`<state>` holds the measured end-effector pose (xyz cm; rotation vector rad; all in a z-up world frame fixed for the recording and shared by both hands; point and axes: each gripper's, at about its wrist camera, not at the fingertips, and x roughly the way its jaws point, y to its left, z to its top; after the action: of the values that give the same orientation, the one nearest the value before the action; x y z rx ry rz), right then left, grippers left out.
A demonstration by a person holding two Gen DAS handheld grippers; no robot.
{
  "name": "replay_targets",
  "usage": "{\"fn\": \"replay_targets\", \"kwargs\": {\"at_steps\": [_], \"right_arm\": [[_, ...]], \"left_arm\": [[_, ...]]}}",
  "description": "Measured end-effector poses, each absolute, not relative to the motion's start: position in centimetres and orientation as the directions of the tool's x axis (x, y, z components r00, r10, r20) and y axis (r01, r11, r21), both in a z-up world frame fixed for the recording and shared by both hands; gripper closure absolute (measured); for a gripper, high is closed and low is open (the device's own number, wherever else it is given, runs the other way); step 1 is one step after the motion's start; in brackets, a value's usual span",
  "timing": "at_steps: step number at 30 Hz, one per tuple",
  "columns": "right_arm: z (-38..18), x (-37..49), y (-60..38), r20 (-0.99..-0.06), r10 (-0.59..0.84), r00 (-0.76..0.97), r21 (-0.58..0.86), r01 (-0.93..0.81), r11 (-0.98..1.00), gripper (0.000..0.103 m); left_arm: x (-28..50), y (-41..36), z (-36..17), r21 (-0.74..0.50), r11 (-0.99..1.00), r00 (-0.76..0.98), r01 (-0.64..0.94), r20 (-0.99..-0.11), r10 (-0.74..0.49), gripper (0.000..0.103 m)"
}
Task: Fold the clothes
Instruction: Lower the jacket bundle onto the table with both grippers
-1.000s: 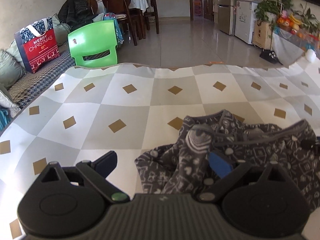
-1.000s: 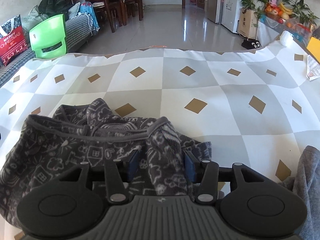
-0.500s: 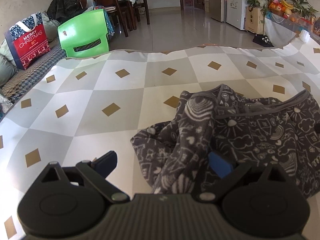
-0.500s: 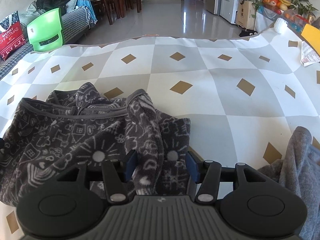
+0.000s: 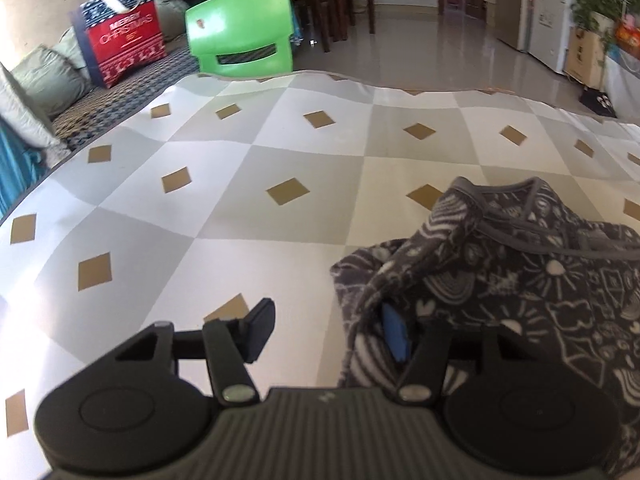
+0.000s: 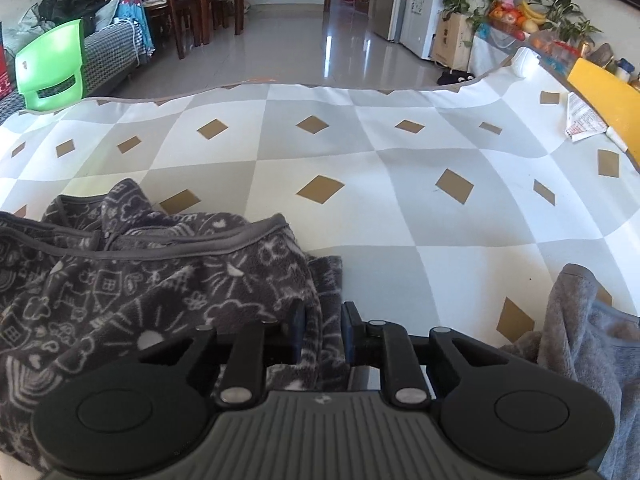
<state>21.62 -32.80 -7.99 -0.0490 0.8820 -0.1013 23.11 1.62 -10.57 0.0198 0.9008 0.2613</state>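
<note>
Both grippers have dropped closer to the fuzzy pants (image 6: 132,280), and their jaws have just been closing. That soft dark grey fleece, with white doodles and a smooth grey band, lies bunched on the checked cloth (image 6: 360,168) of grey and white squares with small brown diamonds. Right gripper (image 6: 322,330): pads pinch a fold of fleece tight. Left gripper (image 5: 328,332): half open, one pad under the fleece edge, the other bare over the cloth.

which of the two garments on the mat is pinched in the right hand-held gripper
The dark patterned fleece garment, clamped by the right hand-held gripper; the plain grey garment lies untouched at right.
</note>
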Motion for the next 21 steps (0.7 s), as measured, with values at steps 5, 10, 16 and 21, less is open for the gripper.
{"fn": "replay_targets", "kwargs": {"at_steps": [5, 10, 16, 21], "right_arm": [[-10.2, 22.6, -33.4, -0.775, -0.283, 0.565, -0.239, 0.153, 0.959, 0.091], [-10.7, 22.3, -37.3, -0.829, -0.211, 0.518, -0.077, 0.268, 0.960, 0.091], [-8.2, 21.6, -37.2, -0.790, -0.131, 0.599, 0.010, 0.227, 0.974, 0.081], [-6.5, 21.5, -35.8, -0.755, -0.088, 0.650, 0.036, 0.176, 0.984, 0.079]], "left_arm": [[23.4, 2.1, -12.4, 0.238, 0.949, 0.553, -0.207, -0.772, 0.314, 0.043], [23.5, 5.0, -12.1, 0.100, 0.937, 0.512, -0.335, -0.815, 0.270, 0.020], [23.1, 5.7, -9.9, 0.020, 0.920, 0.554, -0.391, -0.794, 0.253, 0.021], [23.0, 6.2, -7.2, -0.045, 0.900, 0.618, -0.435, -0.741, 0.262, 0.016]]}}
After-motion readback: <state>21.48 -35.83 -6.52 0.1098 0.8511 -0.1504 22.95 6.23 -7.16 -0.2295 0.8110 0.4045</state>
